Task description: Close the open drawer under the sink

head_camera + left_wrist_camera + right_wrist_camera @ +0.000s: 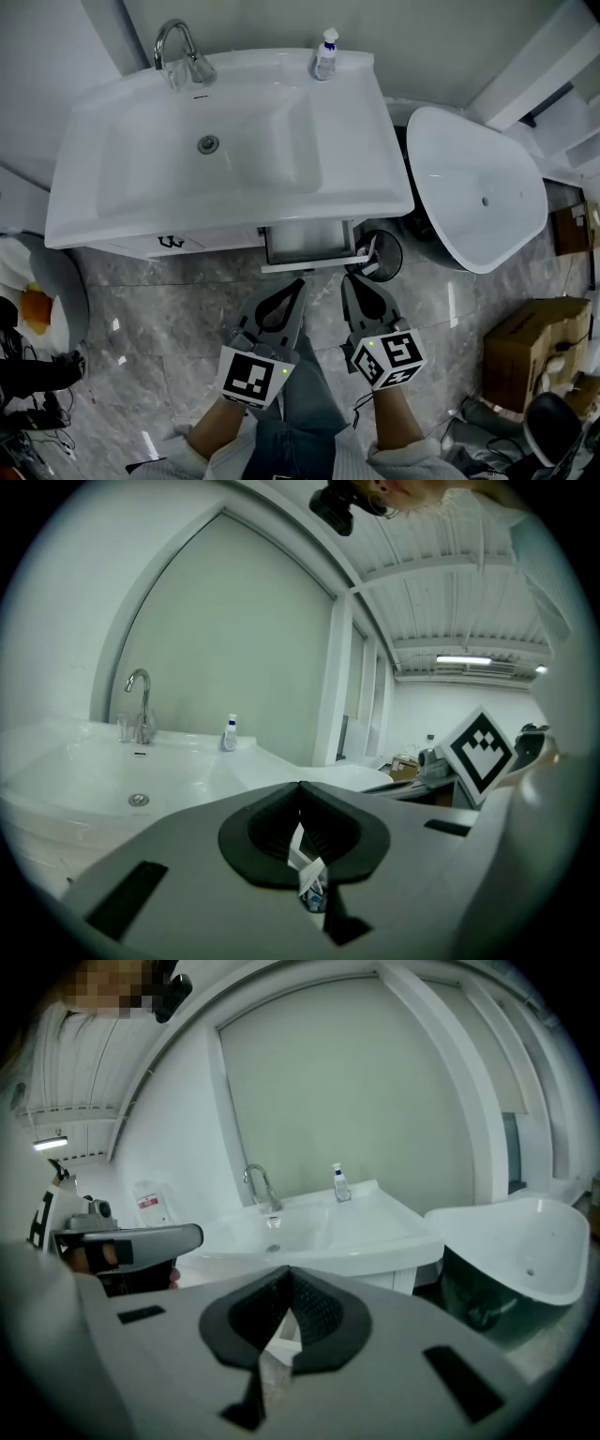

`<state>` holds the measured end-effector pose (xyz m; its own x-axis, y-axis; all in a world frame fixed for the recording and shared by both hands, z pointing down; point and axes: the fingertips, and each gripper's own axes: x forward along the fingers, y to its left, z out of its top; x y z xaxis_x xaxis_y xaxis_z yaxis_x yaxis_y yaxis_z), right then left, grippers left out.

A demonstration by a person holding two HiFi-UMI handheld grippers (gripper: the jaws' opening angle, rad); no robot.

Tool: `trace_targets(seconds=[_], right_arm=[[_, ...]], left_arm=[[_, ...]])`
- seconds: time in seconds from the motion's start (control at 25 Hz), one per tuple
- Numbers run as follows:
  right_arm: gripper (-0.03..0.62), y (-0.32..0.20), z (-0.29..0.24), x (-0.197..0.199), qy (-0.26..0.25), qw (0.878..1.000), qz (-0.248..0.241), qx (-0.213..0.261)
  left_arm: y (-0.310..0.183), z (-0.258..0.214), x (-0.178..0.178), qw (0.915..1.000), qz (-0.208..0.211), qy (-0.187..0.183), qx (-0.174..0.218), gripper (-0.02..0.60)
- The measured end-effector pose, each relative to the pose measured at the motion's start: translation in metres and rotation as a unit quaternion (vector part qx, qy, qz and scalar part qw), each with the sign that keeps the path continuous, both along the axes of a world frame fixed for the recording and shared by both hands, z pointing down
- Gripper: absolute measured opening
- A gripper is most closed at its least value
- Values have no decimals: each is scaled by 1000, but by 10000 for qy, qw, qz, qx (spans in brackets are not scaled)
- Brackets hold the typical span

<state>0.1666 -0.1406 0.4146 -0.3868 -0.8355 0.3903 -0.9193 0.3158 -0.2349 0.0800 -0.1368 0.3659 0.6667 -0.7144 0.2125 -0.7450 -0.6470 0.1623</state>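
A: Head view?
B: Sink (141,202) above; drawer (305,242) pulled out beneath its right half; left tool (300,284) and right tool (347,279) side by side over the floor (169,309), tips just beside the drawer's front; each pair of jaws pressed together on nothing.
A: Left gripper view?
B: Left tool (300,785) with jaws meeting at the tip, empty; sink and bottle (230,733) beyond at left; the right tool's marker cube (483,752) at right.
A: Right gripper view?
B: Right tool (287,1271) with jaws together, empty; sink ahead; tub (534,1241) at right; left tool at the left edge.
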Motion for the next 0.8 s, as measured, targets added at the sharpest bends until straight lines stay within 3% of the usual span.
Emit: trace_targets(seconds=[0.8], right_arm=[[11, 2, 136, 5, 50, 9994, 166, -299]], left_arm=[[14, 140, 6, 9979, 157, -381, -497, 15]])
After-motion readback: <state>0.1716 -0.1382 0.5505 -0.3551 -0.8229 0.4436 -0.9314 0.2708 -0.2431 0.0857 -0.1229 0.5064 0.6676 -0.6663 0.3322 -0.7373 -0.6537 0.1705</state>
